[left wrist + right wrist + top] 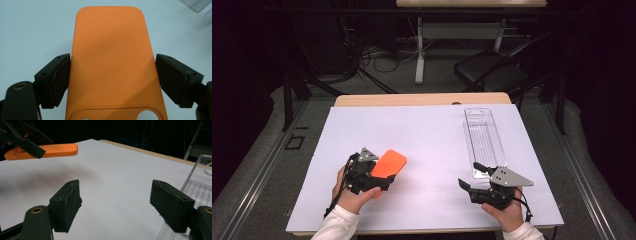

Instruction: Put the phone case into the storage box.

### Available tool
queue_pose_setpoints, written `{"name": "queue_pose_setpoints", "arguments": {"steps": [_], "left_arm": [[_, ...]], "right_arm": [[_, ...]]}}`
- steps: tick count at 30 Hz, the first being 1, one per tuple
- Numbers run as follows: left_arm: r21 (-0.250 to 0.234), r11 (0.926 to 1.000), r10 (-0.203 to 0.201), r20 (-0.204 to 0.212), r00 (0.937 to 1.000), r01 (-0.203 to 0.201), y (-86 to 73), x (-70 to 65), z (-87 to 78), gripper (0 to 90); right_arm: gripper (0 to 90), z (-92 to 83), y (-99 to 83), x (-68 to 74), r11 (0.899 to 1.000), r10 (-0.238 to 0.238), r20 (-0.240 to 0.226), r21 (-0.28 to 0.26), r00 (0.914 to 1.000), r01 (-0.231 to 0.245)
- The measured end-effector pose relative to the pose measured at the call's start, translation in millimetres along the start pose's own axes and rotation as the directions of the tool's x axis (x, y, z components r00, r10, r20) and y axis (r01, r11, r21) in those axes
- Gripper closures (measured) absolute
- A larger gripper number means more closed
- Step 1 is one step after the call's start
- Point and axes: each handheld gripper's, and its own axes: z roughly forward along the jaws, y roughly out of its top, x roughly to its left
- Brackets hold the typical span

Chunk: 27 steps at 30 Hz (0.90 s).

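A dim room surrounded the wooden counter [422,99] under its white sheet [412,135], with grey floor [257,155], a black chair [492,72], tangled cables [382,57] and a white-legged table [447,31] behind.

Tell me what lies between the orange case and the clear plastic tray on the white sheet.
Nothing: in the high view, only bare white sheet separates the orange case from the clear plastic tray.

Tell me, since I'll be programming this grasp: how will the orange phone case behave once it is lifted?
The orange phone case probably stays fairly stiff: in the right gripper view it juts out level from the left tongs without sagging. Its thin shell suggests low weight. The smooth matte sides, pinched only at the edges, might slip or flex if squeezed harder.
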Motion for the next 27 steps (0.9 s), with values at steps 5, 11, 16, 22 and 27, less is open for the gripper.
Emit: {"name": "queue_pose_setpoints", "arguments": {"steps": [5, 11, 16, 22, 27], "left_arm": [[-0.002, 0.9996, 0.028, 0.028, 0.9992, -0.028, 19.8, -9.0, -5.4, 16.1], [-0.003, 0.9986, 0.053, 0.072, 0.9960, -0.053, 39.9, -20.3, -6.9, 16.1], [0.006, 0.9970, 0.076, 0.104, 0.9917, -0.077, 51.5, -31.3, -3.6, 16.1], [0.030, 0.9911, 0.125, 0.132, 0.9833, -0.130, 64.2, -44.1, -1.5, 16.1], [0.013, 0.9886, 0.147, 0.141, 0.9791, -0.150, 71.8, -53.8, -6.1, 16.1]], "right_arm": [[23.9, 1.0, -0.3, -0.2, 1.000, 0.006, 0.002, 0.005, 1.0000, -0.006], [23.9, 0.7, -0.6, -0.3, 1.000, 0.002, 0.005, 0.008, 1.0000, -0.002], [24.1, -0.6, -0.6, -0.4, 1.000, 0.002, 0.010, -0.001, 1.0000, -0.002], [24.1, -1.6, -0.1, -1.4, 1.000, 0.006, 0.023, -0.005, 0.9997, -0.005], [24.9, -3.2, 2.5, -2.0, 1.000, 0.008, 0.029, -0.008, 0.9995, -0.008]]}}
